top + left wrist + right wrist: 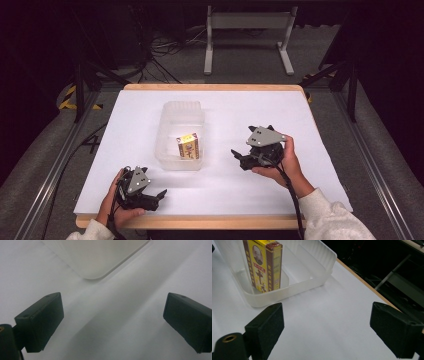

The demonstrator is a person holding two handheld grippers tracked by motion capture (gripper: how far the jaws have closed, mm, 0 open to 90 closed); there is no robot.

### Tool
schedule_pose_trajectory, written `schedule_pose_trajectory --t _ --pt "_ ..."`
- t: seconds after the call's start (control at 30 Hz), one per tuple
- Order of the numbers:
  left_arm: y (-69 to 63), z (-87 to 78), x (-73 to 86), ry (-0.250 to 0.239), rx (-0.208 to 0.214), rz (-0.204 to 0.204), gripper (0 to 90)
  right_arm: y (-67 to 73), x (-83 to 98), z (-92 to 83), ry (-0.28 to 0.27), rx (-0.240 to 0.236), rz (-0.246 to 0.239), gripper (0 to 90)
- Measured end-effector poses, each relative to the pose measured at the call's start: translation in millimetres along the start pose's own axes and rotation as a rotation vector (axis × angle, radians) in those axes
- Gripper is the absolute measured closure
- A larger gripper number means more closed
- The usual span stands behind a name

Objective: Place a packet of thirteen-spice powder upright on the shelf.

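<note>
Standing upright in the near end of a clear plastic tray (172,112) is a small yellow box (188,146), its printed face turned toward the person and its near edge close to the tray's near wall. From the right gripper view the yellow box (263,265) shows dark red side bands and printed characters, and it rests against the tray's inner floor near a low divider, with the tray (317,281) rim running off to the far right. The tray sits about mid-desk, a little left of centre, long side running near to far, on the white desk (240,107) surface.

Right of the tray, well apart from it, the right claw (240,157) is held in a hand just above the desk and points left toward the tray's near end; in its own view the right claw (327,327) has its jaws spread wide with nothing between them but bare white surface.

Near the front left edge of the desk, the left claw (159,196) is held low and aims toward the right and far side. Its own view shows the left claw (112,317) gaping wide as well, empty, with a rounded corner of the tray (100,257) just beyond it.

Beyond the desk's far edge, a grey metal stand (247,37) and cables lie on the dark floor.
</note>
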State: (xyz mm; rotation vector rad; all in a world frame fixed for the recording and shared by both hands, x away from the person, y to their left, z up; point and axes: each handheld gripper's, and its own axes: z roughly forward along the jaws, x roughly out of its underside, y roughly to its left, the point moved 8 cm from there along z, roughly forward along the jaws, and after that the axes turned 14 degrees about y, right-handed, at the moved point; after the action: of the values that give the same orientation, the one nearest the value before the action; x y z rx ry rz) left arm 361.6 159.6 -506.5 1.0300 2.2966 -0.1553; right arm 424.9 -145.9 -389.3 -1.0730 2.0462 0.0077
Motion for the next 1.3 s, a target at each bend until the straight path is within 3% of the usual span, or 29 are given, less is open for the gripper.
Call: schedule_pose_trajectory --t 0.4,0.7,1.07,1.23,1.3 --pt "-0.9 0.6 -0.2 0.001 0.004 0.003 3.7 -16.3 21.3 -16.0 -0.056 0.042 0.043 11.7" --pt "-0.8 0.7 0.1 0.003 0.004 0.0 3.7 -21.6 44.3 -18.9 -0.058 0.076 0.042 11.9" --pt "-0.8 0.9 0.7 0.009 0.001 0.005 3.6 -33.1 85.7 -23.3 -0.05 0.116 0.101 11.3" --pt "-0.7 1.0 0.7 0.007 0.002 0.007 3.6 -41.4 110.7 -26.2 -0.033 0.168 0.124 11.4" --pt "-0.4 0.7 0.9 0.006 0.003 0.007 3.6 -44.2 119.4 -27.4 -0.027 0.169 0.141 11.7"
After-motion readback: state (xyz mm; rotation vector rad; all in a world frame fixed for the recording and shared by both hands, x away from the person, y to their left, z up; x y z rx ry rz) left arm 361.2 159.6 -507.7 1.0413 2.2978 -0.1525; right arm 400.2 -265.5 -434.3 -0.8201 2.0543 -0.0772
